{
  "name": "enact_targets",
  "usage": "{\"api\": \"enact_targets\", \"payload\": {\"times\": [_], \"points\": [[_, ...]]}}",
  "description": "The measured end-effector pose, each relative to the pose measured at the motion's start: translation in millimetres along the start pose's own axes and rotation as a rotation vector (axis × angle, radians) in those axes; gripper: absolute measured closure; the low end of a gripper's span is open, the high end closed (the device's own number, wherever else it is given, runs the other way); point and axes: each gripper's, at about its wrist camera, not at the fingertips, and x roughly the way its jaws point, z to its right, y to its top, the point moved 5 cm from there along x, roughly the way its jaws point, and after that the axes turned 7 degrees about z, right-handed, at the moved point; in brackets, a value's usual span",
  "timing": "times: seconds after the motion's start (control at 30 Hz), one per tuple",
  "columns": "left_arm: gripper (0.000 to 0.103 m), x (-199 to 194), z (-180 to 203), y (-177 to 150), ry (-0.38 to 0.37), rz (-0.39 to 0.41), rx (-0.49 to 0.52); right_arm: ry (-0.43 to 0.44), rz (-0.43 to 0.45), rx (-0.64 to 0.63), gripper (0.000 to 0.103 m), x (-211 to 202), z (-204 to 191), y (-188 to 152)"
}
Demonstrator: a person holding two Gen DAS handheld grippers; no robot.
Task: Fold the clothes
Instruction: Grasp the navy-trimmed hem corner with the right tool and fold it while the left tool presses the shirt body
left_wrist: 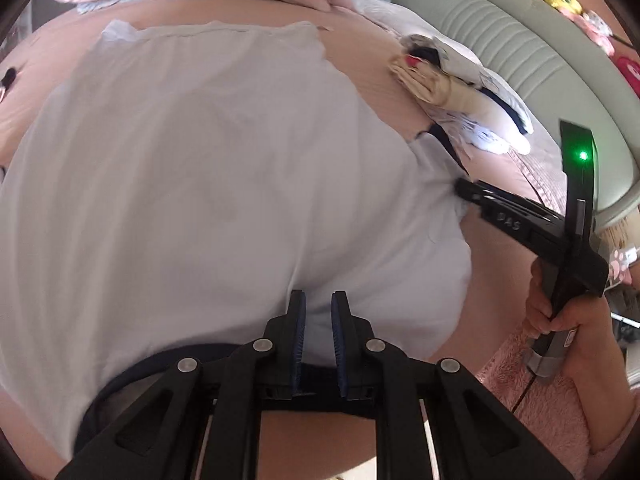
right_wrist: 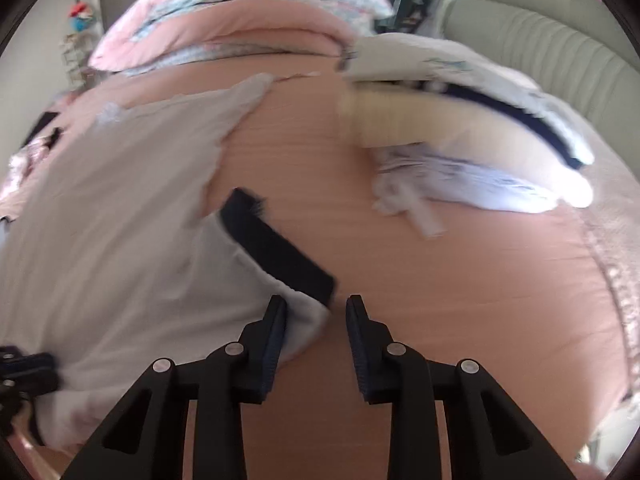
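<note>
A white shirt [left_wrist: 192,184] lies spread on the pink bed [right_wrist: 460,280], with a dark band [right_wrist: 276,244] at its right side. The left gripper [left_wrist: 319,320] is over the near edge of the shirt; its jaws stand a little apart, and white cloth shows in the gap between them, but I cannot tell if they pinch it. The right gripper [right_wrist: 316,324] is at the right side of the shirt, near the dark band. Its jaws are apart, and a corner of the white cloth lies against the left finger [right_wrist: 276,332], not pinched. In the left wrist view a hand [left_wrist: 560,312] holds the handle of the right gripper. A pile of clothes [right_wrist: 460,148] lies on the far right part of the bed, apart from the shirt. A pink quilt [right_wrist: 248,12] lies at the far edge, and a grey headboard [left_wrist: 520,40] stands along the right edge.
</note>
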Motion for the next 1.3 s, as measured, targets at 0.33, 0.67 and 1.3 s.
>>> {"api": "enact_targets", "payload": {"times": [0.33, 0.67, 1.3], "points": [[0.090, 50.9, 73.8, 34.7, -0.173, 0.028, 0.139, 0.306, -0.134, 0.411, 0.070, -13.5, 41.3, -14.4], [0.090, 53.2, 73.0, 2.1, -0.192, -0.140, 0.152, 0.066, -0.064, 0.307, 0.059, 5.3, 64.5, 11.6], [0.087, 74.6, 72.1, 56.5, -0.190, -0.013, 0.040, 0.285, -0.143, 0.369, 0.036, 4.6, 66.3, 3.6]]}}
